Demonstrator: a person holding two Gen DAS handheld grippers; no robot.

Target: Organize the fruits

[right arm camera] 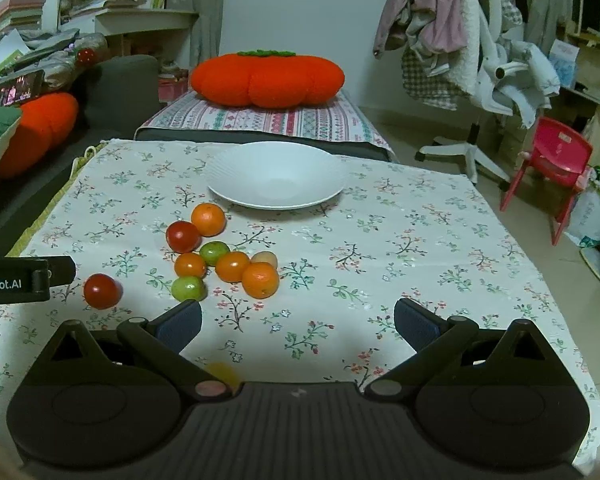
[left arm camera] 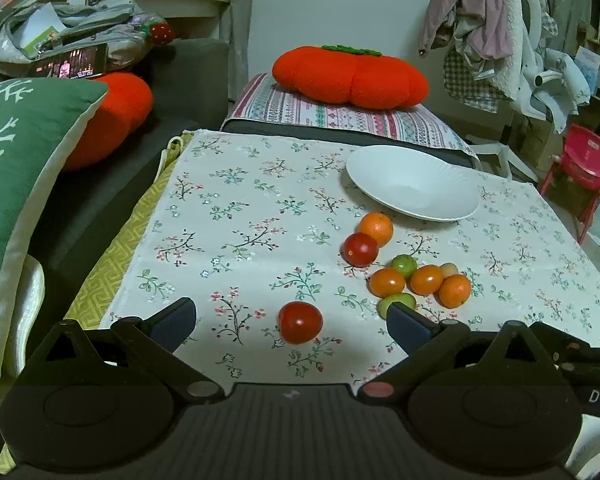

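Note:
Small fruits lie on a floral tablecloth (left arm camera: 240,216). A lone red tomato (left arm camera: 300,322) sits just ahead of my left gripper (left arm camera: 292,320), which is open and empty; the tomato also shows in the right wrist view (right arm camera: 102,291). Further off are a red tomato (left arm camera: 360,249), an orange (left arm camera: 377,229), and a cluster of orange and green fruits (left arm camera: 420,284). An empty white plate (left arm camera: 412,188) stands behind them. My right gripper (right arm camera: 298,322) is open and empty, with the cluster (right arm camera: 228,268) ahead to its left and the plate (right arm camera: 276,176) beyond.
An orange persimmon cushion (right arm camera: 266,78) lies on a striped bench behind the table. A green pillow (left arm camera: 20,184) and sofa are on the left. A chair piled with clothes (right arm camera: 460,40) and a red child's chair (right arm camera: 552,164) stand at the right.

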